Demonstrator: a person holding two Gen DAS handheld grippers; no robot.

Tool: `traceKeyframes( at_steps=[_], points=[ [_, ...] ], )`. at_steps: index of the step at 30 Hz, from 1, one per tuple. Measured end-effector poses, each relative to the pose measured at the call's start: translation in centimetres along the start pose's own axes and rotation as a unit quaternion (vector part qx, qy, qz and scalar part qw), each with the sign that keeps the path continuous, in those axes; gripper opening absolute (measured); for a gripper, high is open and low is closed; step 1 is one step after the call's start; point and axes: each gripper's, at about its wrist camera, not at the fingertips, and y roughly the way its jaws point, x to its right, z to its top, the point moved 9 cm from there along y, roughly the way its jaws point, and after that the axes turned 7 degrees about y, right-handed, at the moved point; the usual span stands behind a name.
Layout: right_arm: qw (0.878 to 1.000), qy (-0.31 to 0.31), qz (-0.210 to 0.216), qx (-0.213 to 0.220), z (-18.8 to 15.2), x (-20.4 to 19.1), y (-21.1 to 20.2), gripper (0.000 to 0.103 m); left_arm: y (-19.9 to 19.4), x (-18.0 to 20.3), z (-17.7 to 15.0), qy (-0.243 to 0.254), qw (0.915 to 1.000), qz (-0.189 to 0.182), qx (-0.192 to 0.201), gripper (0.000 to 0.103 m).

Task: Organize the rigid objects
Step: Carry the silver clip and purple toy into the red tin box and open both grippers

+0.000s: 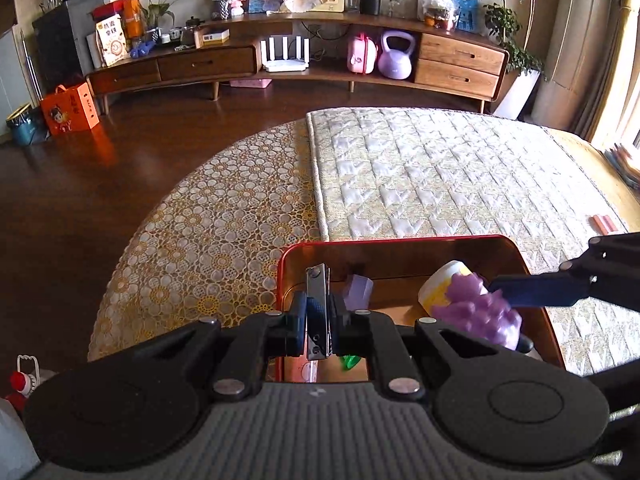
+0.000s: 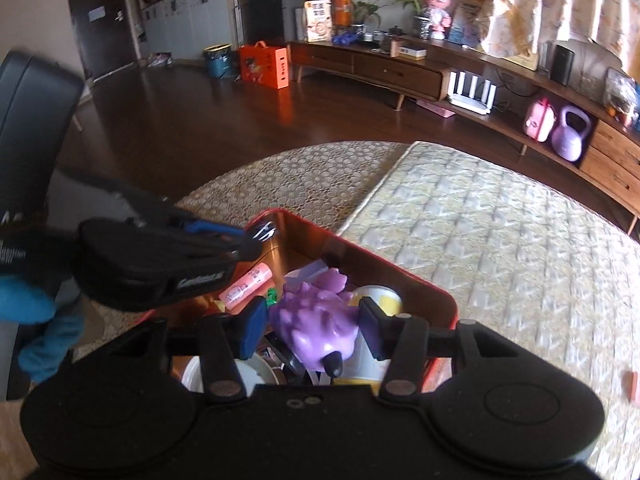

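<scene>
Left gripper [image 1: 318, 316]: lower centre of the left wrist view, jaws pressed together on a metal nail clipper [image 1: 317, 312], which stands upright between the pads with its upper end poking above them.
Right gripper [image 2: 312, 330]: lower centre of the right wrist view, jaws part spread and pinching a purple spiky toy [image 2: 316, 326] from both sides.
Red tin box [image 1: 400, 240]: lies open on the quilted table cover [image 1: 440, 168]; both grippers hang over it.
Clipper and box: the clipper sits above the box's left part, near its left wall.
Toy and box: the toy is over the right part, in front of a yellow-and-white cup [image 2: 380, 300].
In the box: a pink tube [image 2: 248, 284], a green piece [image 2: 273, 295], a small lilac thing [image 1: 358, 290].
Glove [image 2: 32, 312]: blue, at the left edge of the right wrist view.
</scene>
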Motion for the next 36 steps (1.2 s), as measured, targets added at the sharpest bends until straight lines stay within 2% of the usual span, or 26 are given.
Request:
traceKeyframes(
  at_steps=[6, 12, 14, 21, 23, 36],
  points=[
    [0.999, -0.030, -0.005, -0.007, -0.5, -0.5, 1.7, 0.049, 1.7, 0.4, -0.1, 0.003, 0.9999, -0.009, -0.011, 0.011],
    [1.000, -0.022, -0.001, -0.001, -0.4, -0.1, 1.8, 0.049, 3.2, 0.6, -0.6, 0.001, 0.9994, -0.015, -0.030, 0.011],
    [1.000, -0.025, -0.006, -0.003, -0.5, -0.2, 1.8, 0.049, 3.5, 0.7, -0.7, -0.003, 0.9991, -0.028, -0.031, 0.011],
    [1.000, -0.012, -0.005, -0.002, -0.7, 0.0, 0.7, 0.052, 3.7, 1.1, -0.6, 0.001, 0.9990, -0.025, -0.038, 0.011],
    [1.000, -0.013, -0.006, 0.003, -0.8, 0.0, 0.3, 0.059, 3.6, 1.1, -0.7, -0.004, 0.9989, -0.024, -0.039, 0.011],
    [1.000, 0.009, 0.006, 0.020, -1.0, -0.5, -3.7, 0.061, -0.5, 1.5, -1.2, -0.008, 0.9995, -0.016, -0.025, 0.013]
  ],
)
